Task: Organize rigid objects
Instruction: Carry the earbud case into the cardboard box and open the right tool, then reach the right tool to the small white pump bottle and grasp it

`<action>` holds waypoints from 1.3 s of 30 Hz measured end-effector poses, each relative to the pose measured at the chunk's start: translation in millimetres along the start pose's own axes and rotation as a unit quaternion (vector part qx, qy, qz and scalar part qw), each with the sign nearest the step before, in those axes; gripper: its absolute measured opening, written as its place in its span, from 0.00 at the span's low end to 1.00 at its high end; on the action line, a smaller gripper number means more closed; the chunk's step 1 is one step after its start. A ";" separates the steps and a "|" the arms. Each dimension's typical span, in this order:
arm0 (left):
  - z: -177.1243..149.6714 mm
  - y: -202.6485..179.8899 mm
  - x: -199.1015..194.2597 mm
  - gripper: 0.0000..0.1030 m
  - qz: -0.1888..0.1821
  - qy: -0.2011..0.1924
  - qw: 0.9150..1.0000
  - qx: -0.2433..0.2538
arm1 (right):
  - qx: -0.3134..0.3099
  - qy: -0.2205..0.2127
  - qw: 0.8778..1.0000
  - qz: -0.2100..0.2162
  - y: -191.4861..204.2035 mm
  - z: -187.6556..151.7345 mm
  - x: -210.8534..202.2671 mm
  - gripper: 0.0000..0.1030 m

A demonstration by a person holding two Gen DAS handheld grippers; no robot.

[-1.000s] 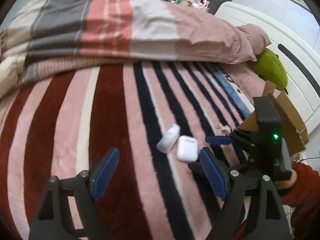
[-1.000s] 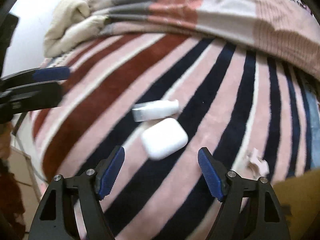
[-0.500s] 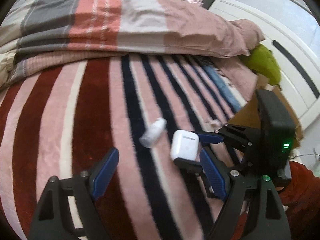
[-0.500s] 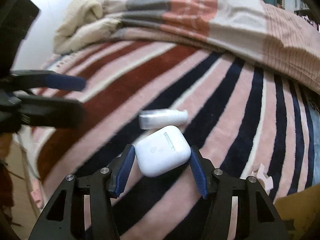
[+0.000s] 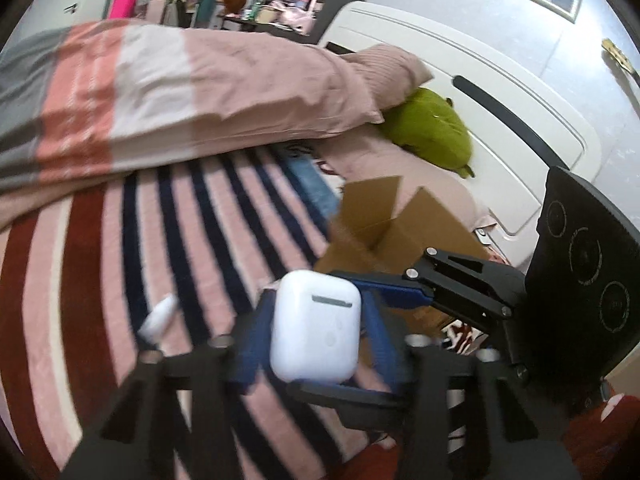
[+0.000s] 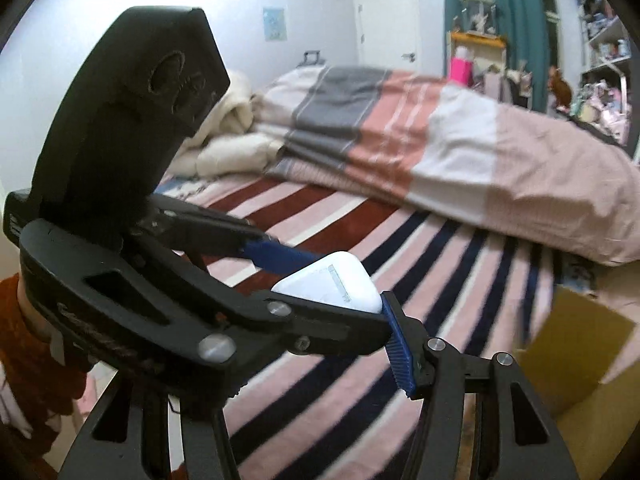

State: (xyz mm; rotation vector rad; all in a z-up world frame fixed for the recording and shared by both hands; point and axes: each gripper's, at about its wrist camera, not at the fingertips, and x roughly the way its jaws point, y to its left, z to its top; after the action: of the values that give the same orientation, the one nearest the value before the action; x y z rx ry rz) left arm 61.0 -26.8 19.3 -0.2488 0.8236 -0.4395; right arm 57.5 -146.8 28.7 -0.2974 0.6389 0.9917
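Note:
A white earbud case [image 5: 316, 326] is held in the air above the striped blanket, and both grippers close on it. My left gripper [image 5: 314, 336] clamps its sides between blue pads. My right gripper [image 6: 332, 300] holds the same case [image 6: 332, 282]; in the left wrist view its blue finger [image 5: 394, 294] reaches in from the right behind the case. A small white bottle [image 5: 158, 318] lies on the blanket to the left. An open cardboard box [image 5: 394, 224] stands on the bed behind the case.
A folded striped duvet [image 5: 160, 92] lies across the far side of the bed. A green plush [image 5: 430, 130] rests by the white headboard [image 5: 500, 92]. The box also shows at the right in the right wrist view [image 6: 580, 344].
The right gripper lifted the earbud case off the blanket and carried it up. The left gripper closed on the case too. The bottle stayed on the blanket.

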 end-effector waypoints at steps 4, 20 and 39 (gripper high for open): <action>19.0 -38.0 27.4 0.37 -0.008 0.015 0.999 0.038 | 0.032 -0.007 0.999 -0.026 -33.3 -10.5 -27.3 0.51; 54.1 -116.6 146.6 0.38 -0.058 0.116 0.988 0.080 | 0.130 0.079 0.983 -0.102 -140.9 -52.3 -63.5 0.51; 53.2 -40.4 26.4 0.86 0.041 -0.010 0.998 0.043 | 0.049 0.054 0.990 -0.118 -72.1 -22.4 -49.7 1.00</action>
State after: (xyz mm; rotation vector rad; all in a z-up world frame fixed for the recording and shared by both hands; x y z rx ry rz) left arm 105.5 -72.4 52.4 -0.1402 0.7897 -0.3940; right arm 91.3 -230.0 38.5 -0.3324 0.7304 0.7191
